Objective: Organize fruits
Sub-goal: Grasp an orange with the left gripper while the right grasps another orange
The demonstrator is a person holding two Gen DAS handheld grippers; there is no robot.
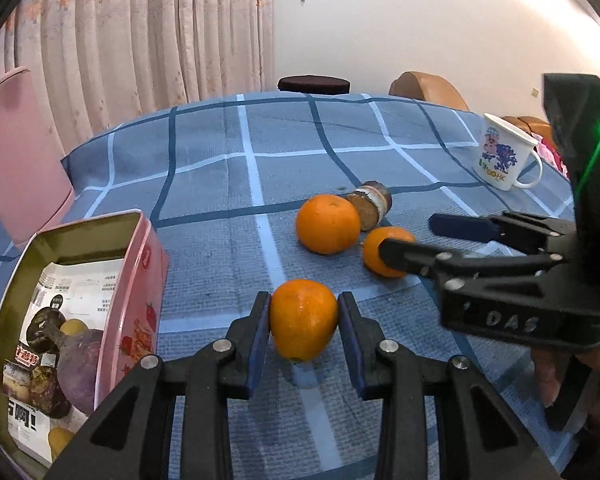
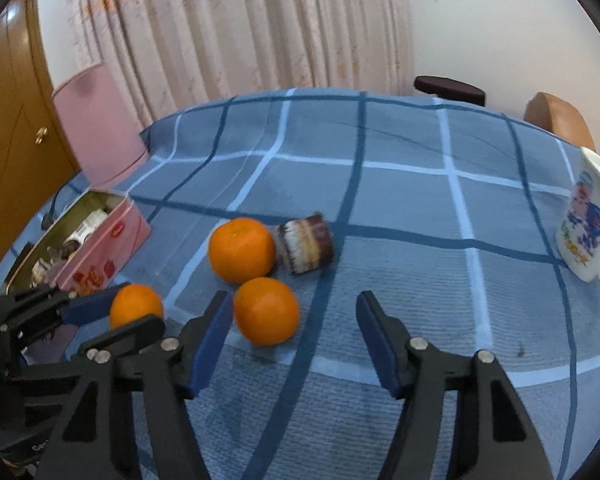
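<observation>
Three oranges lie on the blue checked tablecloth (image 1: 220, 152) that covers my table, and I take the scene from big to small. At my left stands the pink tin box (image 1: 140, 280), open on top, with printed packets and some produce inside. Far right sits the white enamel mug (image 1: 504, 156), upright, well apart from the fruit. My left gripper (image 1: 304, 320) has its blue pads pressed on both sides of the nearest orange (image 1: 303, 318), which rests on the cloth just beside the tin. My right gripper (image 2: 296, 320) stands with its jaws apart; the second orange (image 2: 266, 310) lies between them, close to the left pad, and the right pad is clear of it. Whether the left pad touches it I cannot tell. Behind it the third orange (image 2: 242, 250) sits touching a short brown cut log-like piece (image 2: 306, 246) lying on its side.
</observation>
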